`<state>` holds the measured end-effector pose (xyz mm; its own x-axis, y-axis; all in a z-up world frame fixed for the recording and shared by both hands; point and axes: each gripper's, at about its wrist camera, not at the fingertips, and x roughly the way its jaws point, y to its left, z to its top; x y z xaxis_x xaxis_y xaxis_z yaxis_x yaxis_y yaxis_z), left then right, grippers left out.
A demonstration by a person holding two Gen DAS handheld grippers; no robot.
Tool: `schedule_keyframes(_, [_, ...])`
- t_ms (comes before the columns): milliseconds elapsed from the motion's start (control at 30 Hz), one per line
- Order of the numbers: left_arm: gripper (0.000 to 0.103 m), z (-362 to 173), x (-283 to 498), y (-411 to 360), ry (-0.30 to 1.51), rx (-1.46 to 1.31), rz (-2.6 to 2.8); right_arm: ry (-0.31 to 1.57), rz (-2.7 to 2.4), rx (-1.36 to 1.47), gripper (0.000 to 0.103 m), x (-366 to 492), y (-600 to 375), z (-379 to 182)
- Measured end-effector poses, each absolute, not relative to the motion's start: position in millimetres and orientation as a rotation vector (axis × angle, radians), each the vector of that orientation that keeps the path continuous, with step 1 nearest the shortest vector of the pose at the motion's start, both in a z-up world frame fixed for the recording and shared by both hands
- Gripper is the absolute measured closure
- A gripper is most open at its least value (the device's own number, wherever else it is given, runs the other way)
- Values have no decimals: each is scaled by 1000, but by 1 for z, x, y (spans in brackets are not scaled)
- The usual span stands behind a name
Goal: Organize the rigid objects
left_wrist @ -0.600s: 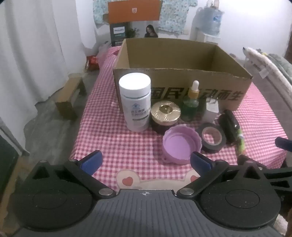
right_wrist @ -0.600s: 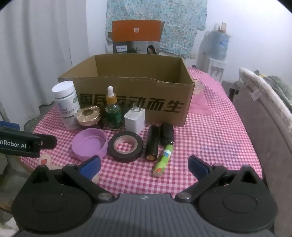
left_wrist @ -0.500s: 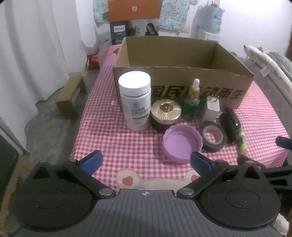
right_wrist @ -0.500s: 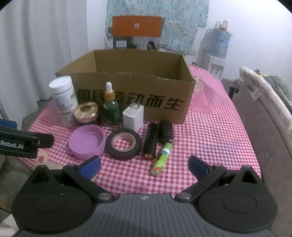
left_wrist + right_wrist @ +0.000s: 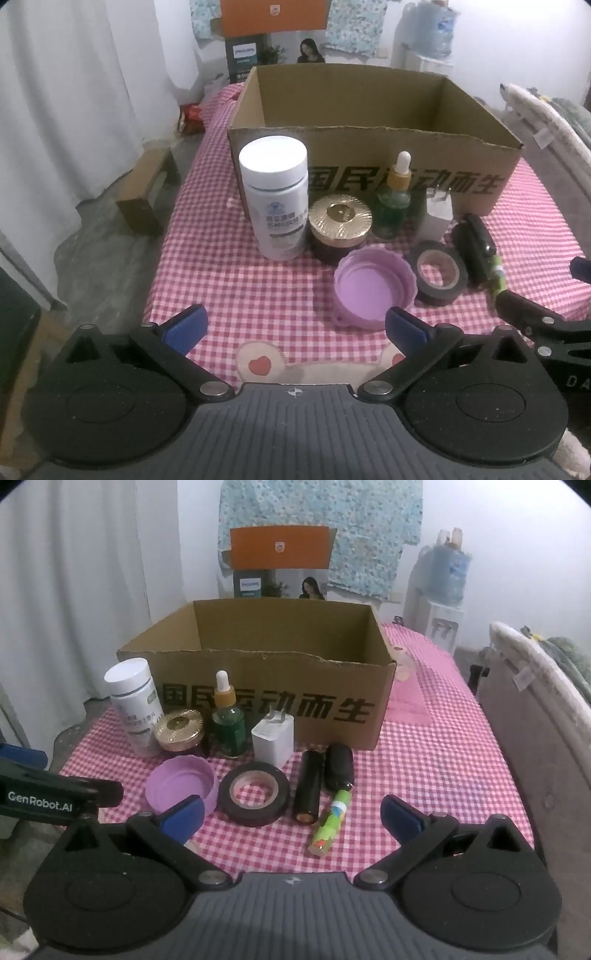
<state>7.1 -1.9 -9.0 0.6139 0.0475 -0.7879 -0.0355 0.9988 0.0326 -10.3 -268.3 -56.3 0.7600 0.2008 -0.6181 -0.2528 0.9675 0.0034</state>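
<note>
While both tongs hang over the near edge of the desk [image 5: 443, 775], each stands spread wide with nothing between its blue fingers: the left tongs [image 5: 295, 328] face the purple lid, and the right tongs [image 5: 291, 816] face the tape and the tubes. The desk wears a pink checked cloth. At its far side sits an open cardboard box [image 5: 266, 701] with black characters on its front wall; what lies inside cannot be told. In front of the box stand, from left to right, a white pill bottle [image 5: 135, 705], a dark jar with a gold lid [image 5: 180, 731], a green dropper bottle [image 5: 228, 720] and a white charger [image 5: 273, 740] with its prongs up. Nearer to the tongs lie an upturned purple lid [image 5: 177, 786], a roll of black tape [image 5: 253, 794] lying flat, a black tube [image 5: 308, 790] and a shorter black cylinder [image 5: 339, 770] side by side, and a small green tube [image 5: 330, 823] just before them. In the right wrist view the left tongs' arm shows at the left edge.
</note>
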Motion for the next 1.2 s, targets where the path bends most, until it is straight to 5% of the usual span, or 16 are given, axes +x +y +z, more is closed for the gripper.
schedule_keyframes(1200, [0,-10,10,-1,933,24,81,580,234,-57,0,-20,-273,-52])
